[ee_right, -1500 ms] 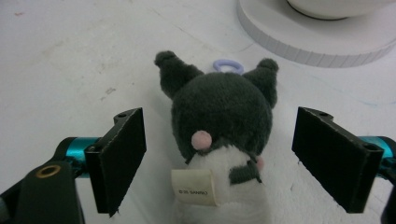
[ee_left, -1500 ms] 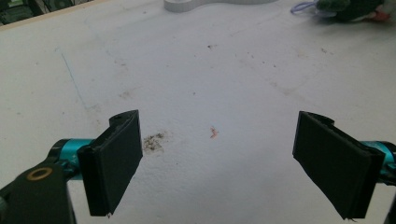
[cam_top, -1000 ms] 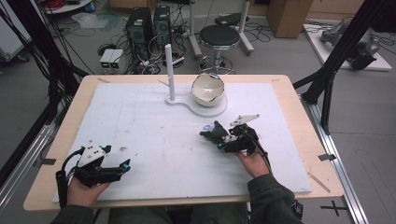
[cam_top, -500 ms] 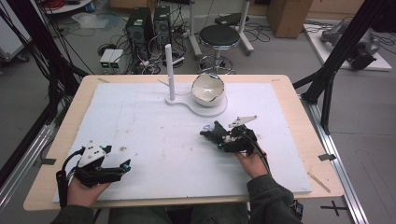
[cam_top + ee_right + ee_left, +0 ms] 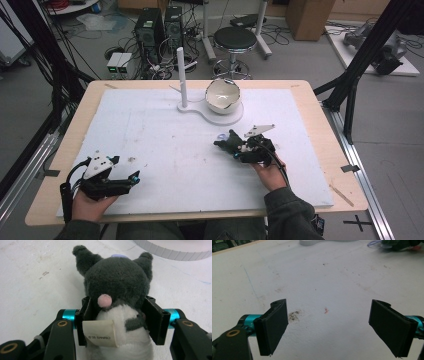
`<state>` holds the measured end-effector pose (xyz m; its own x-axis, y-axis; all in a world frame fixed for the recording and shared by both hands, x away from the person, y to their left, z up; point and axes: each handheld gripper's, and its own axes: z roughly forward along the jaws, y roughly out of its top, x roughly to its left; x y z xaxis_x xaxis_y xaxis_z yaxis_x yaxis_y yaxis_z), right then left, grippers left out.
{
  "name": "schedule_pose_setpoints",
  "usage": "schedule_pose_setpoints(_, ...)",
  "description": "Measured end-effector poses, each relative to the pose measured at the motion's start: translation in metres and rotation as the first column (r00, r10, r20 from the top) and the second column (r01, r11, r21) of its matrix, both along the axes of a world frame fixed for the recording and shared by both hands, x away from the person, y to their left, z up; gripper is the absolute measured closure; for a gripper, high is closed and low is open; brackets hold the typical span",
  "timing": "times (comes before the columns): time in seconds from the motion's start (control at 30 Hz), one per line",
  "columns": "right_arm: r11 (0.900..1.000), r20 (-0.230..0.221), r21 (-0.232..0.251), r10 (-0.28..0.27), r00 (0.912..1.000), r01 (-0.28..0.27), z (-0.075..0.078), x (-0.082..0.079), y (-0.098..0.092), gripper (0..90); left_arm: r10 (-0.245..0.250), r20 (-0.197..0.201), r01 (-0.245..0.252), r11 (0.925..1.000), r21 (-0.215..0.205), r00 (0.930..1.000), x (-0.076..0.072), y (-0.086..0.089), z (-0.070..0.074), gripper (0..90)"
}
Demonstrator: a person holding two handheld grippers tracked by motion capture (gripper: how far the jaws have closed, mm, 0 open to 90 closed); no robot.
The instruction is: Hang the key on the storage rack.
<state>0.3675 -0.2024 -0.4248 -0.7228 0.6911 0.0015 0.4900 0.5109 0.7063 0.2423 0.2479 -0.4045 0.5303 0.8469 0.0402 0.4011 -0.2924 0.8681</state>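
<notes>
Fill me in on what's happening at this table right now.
A person works two hand-held grippers over a white mat. The right gripper is shut on a grey and white plush toy, low over the mat near the white stand holding a bowl. The left gripper is open, holding nothing, at the near left.

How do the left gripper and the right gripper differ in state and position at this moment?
The left gripper has its jaws spread wide with nothing between them; the right gripper is clamped on a grey and white plush toy. The left gripper sits near the table's front left edge, while the right gripper is farther in, close to the white bowl. Both are hand-held and lie low over the white mat.
</notes>
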Motion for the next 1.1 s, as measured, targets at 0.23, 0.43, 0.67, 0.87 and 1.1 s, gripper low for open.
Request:
schedule_pose_setpoints(0.23, 1.0, 0.011, 0.005, 0.007, 0.9999, -0.007, 0.0009, -0.0001, -0.0006, 46.7, 0.0, 0.0, 0.0, 1.0, -0.004, 1.0, -0.0001, 0.0002, 0.0, 16.0)
schedule_pose_setpoints(0.43, 1.0, 0.019, 0.017, 0.008, 0.9998, -0.008, 0.0026, -0.0012, -0.0013, 47.1, 0.0, 0.001, 0.0, 1.0, -0.005, 1.0, -0.0003, 0.0001, 0.0001, 16.0)
schedule_pose_setpoints(0.67, 1.0, 0.031, 0.023, 0.009, 0.9995, -0.01, 0.0042, -0.0026, -0.0016, 47.5, 0.001, 0.001, -0.001, 1.0, -0.006, 1.0, -0.0002, 0.0, 0.0, 16.0)
schedule_pose_setpoints(0.87, 1.0, 0.044, 0.03, 0.007, 0.999, -0.009, 0.0058, -0.0037, -0.002, 47.7, 0.001, 0.0, -0.001, 1.0, -0.008, 1.0, -0.0002, 0.0004, 0.0002, 16.1)
schedule_pose_setpoints(1.1, 0.999, 0.069, 0.041, 0.006, 0.9976, -0.009, 0.0089, -0.0059, -0.0034, 48.0, 0.001, 0.003, -0.001, 1.0, -0.006, 1.0, -0.0002, 0.0008, 0.0005, 16.0)
